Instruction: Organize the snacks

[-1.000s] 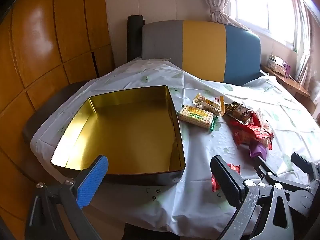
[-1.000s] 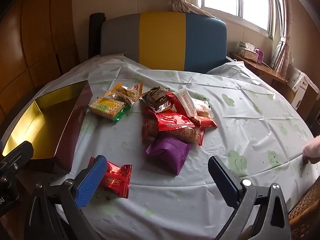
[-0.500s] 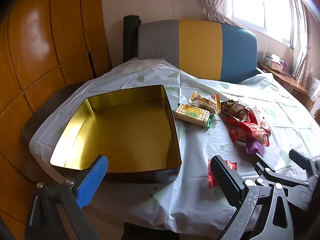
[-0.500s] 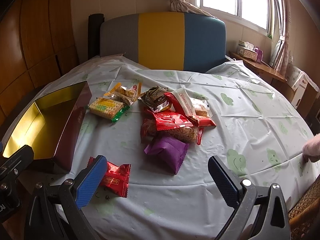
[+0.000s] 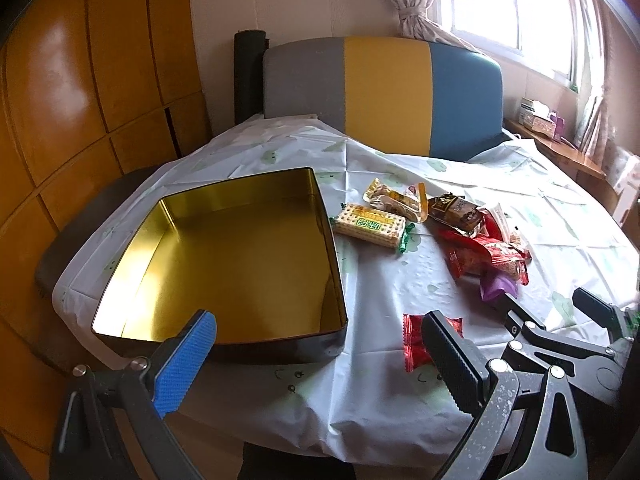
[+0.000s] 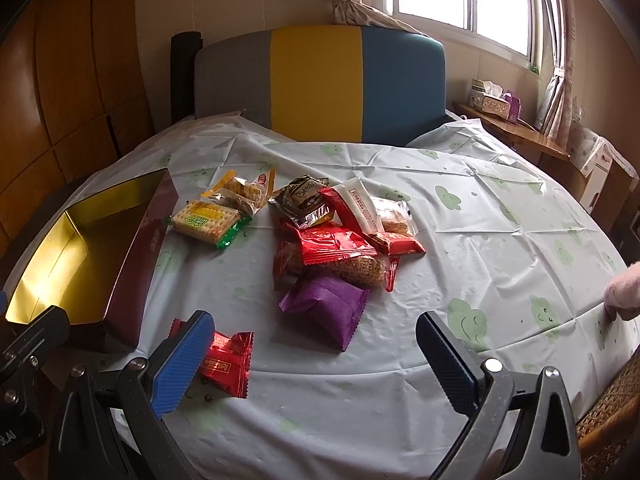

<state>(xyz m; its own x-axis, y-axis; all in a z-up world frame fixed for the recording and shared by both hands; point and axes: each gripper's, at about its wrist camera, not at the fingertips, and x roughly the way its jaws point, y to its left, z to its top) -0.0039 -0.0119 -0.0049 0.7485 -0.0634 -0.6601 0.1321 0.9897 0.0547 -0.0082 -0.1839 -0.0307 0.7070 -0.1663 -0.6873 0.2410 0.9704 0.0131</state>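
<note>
An open gold-lined tin (image 5: 240,256) sits empty on the table's left; it also shows in the right wrist view (image 6: 132,248). Right of it lie a cracker pack (image 6: 206,220), a yellow-trimmed pack (image 6: 244,190), a brown pack (image 6: 306,198), red packs (image 6: 332,242), a purple pack (image 6: 326,306) and a small red pack (image 6: 226,362). My left gripper (image 5: 320,354) is open and empty over the tin's near right corner. My right gripper (image 6: 316,356) is open and empty above the near table edge, its left finger over the small red pack.
A round table with a cloud-print cloth (image 6: 500,248) holds everything. A grey, yellow and blue chair back (image 6: 320,84) stands behind it. Wooden panels (image 5: 80,100) are at left. A side shelf with tissue boxes (image 6: 494,102) is at right. A hand (image 6: 622,292) rests at the right edge.
Both grippers have drawn back and risen slightly, so the tin and snacks look a little farther. Nothing on the table has moved. Both grippers stay open.
</note>
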